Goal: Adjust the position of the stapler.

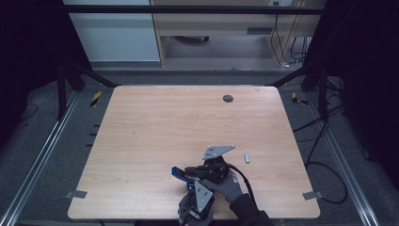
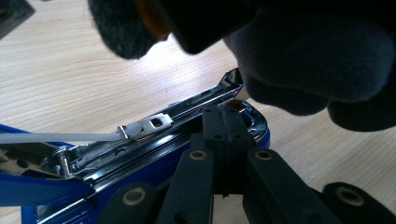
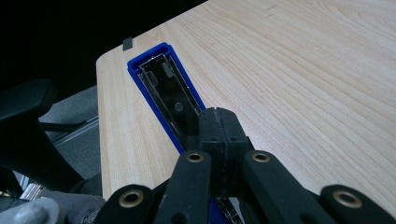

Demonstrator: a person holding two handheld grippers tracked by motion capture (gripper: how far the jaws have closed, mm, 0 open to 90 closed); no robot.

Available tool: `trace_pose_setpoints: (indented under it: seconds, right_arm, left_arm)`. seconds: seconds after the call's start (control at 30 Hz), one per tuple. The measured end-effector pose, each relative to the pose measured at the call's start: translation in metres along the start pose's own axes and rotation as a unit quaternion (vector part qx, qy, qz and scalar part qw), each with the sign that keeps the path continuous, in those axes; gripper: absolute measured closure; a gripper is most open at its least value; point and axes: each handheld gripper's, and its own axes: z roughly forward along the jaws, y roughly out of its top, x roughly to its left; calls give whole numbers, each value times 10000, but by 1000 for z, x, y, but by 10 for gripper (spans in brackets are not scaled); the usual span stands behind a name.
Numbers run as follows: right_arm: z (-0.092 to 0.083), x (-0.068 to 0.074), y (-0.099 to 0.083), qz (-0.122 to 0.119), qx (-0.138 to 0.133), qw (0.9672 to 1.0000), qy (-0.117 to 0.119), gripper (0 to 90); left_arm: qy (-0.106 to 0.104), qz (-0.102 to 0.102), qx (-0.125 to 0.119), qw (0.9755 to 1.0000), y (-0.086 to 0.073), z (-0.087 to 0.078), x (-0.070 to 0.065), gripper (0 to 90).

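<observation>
Blue plastic and bright metal make up a stapler that lies opened out near the table's front edge, just ahead of the person's two gloved hands. From the high view it is mostly hidden: the right gripper and its grey three-cornered plate cover it, so that one blue end pokes out to the left and the rest cannot be made out. The left gripper sits just below it, its tips lost in the dark cluster of hands and black parts.

In the left gripper view the stapler runs on a slant from lower left to upper right, with its metal staple channel laid bare and a white plastic pusher on the rail. Its left end is cut off by the picture's edge, and its far end disappears under a dark glove that blocks the upper right. The left gripper has its jaws pressed together, resting over the metal rail; whether they pinch any part of it cannot be told.

In the right gripper view the stapler stretches straight away from the camera, its long axis pointing toward the table's rounded corner, where its blue end stops just short of the edge. The right gripper has its jaws pressed together above the clear metal tray, hiding the near part.

A small grey oblong thing lies on the wood to the right, too small to identify.
</observation>
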Motion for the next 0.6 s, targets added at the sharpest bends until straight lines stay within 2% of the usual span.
trace_pose_setpoints:
  seconds: [0.13,0.3,0.6]
  right_arm:
    - [5,1,-1,-43,109,9999,39,900]
    - [19,6,1,-197,392,9990,33,900]
    - [27,5,6,-160,634,9979,-13,900]
  left_arm:
    - [-8,-6,1,10000,0,0,0,900]
    - [-14,-30,-2,10000,0,-1,1,900]
    - [-5,-21,-12,10000,-1,-1,1,900]
